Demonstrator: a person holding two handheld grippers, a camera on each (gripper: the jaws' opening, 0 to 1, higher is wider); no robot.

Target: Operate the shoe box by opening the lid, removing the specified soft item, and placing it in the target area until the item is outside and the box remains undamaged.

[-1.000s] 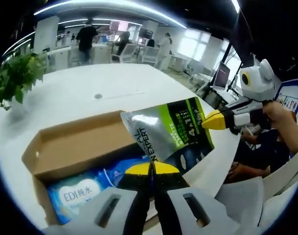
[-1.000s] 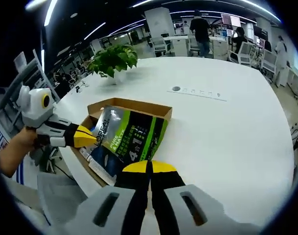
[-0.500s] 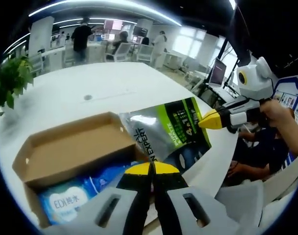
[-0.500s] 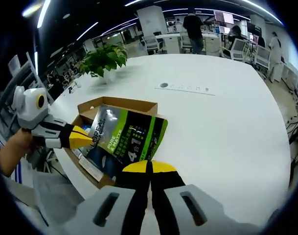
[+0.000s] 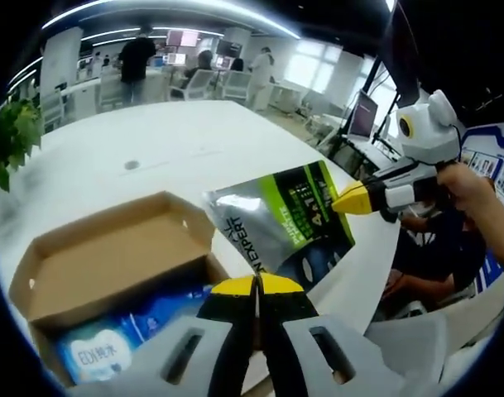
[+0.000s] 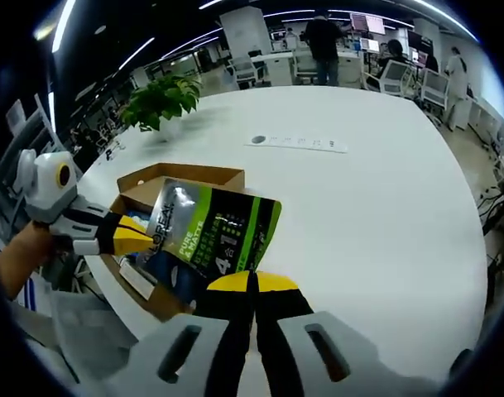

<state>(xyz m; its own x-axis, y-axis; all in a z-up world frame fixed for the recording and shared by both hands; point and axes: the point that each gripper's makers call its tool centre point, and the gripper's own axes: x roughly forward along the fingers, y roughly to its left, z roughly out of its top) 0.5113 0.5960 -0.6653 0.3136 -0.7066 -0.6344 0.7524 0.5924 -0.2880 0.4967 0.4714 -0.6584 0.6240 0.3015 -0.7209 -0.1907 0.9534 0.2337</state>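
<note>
Pouch (image 5: pixel 286 227) farther from box (image 5: pixel 111 265)

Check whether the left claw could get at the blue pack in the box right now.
Probably not: the left claw is shut on the pouch, which the right claw also pinches, so it isn't free. The blue pack lies uncovered in the open box.

Pouch (image 5: pixel 286 225): "EXPERT", seemingly "4 in 1"
</note>
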